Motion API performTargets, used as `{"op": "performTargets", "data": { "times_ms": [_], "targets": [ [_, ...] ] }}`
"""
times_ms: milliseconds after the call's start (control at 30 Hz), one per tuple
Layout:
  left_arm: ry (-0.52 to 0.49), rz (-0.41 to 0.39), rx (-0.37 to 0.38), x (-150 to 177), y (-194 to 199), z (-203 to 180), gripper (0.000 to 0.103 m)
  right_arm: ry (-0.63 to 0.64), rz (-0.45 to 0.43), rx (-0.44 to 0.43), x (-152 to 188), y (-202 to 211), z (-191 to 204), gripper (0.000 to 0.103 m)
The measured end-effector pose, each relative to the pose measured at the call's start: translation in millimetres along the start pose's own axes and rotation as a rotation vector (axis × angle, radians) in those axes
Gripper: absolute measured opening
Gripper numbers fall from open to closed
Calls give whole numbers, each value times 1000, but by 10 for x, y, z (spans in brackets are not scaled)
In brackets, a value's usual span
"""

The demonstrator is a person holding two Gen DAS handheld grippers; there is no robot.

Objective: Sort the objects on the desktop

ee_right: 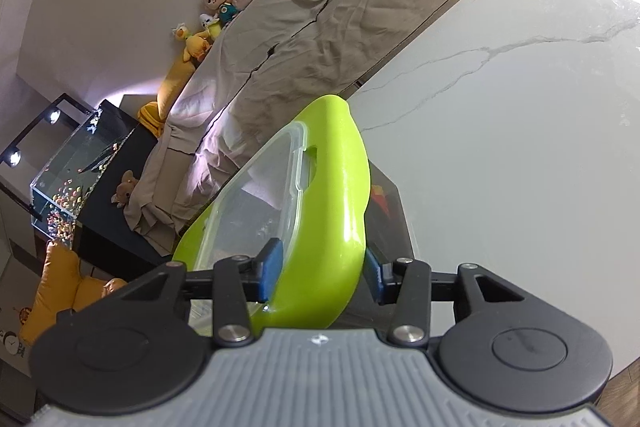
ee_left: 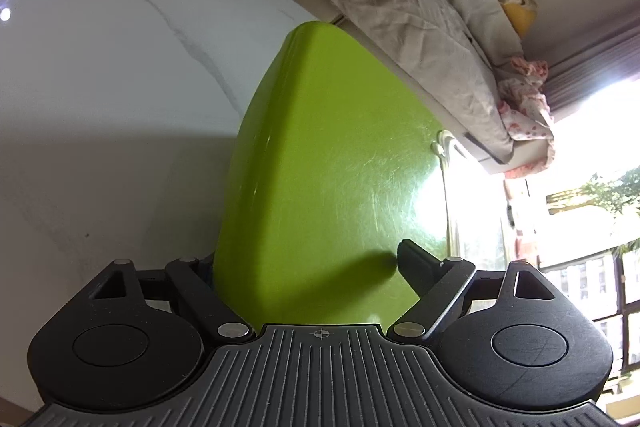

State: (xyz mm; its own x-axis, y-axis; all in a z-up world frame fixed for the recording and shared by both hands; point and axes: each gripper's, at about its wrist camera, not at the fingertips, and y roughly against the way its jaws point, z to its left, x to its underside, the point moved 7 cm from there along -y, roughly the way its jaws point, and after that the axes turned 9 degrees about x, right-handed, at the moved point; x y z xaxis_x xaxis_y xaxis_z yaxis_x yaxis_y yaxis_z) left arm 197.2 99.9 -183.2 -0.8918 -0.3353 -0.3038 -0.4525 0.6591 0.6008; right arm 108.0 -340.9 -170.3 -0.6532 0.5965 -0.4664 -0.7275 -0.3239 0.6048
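White marble tabletop with grey veins runs under both our claws, a rumpled beige sofa cover behind it. Our right gripper has its blue pads on either side of the green lid, at its edge low in the frame; they look to be clamping it, the lid standing tilted off the table with its clear inner panel facing left. Our left gripper is spread wide around the same lid's broad face, one finger hidden, so we cannot tell if it presses. We should keep the right grip square on the rim, as glossy plastic probably slips.
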Motion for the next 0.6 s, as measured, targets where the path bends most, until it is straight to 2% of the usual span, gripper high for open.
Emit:
{"op": "performTargets", "data": {
  "times_ms": [233, 333, 433, 533, 600],
  "targets": [
    [4, -19, -8, -52, -30, -12, 92, 17, -10, -7, 58, 19, 20, 48],
    [3, -31, -3, -76, 50, -16, 93, 27, -13, 8, 56, 52, 23, 53],
    [18, -50, 11, -106, 168, -2, 93, -16, -49, 1, -7, 118, -19, 62],
    [23, -57, 15, -109, 262, 3, 94, -29, -56, 11, -37, 118, -53, 63],
    [0, -51, -12, -89, 283, -18, 94, -15, -52, 21, -25, 97, -50, 63]
  ]
}}
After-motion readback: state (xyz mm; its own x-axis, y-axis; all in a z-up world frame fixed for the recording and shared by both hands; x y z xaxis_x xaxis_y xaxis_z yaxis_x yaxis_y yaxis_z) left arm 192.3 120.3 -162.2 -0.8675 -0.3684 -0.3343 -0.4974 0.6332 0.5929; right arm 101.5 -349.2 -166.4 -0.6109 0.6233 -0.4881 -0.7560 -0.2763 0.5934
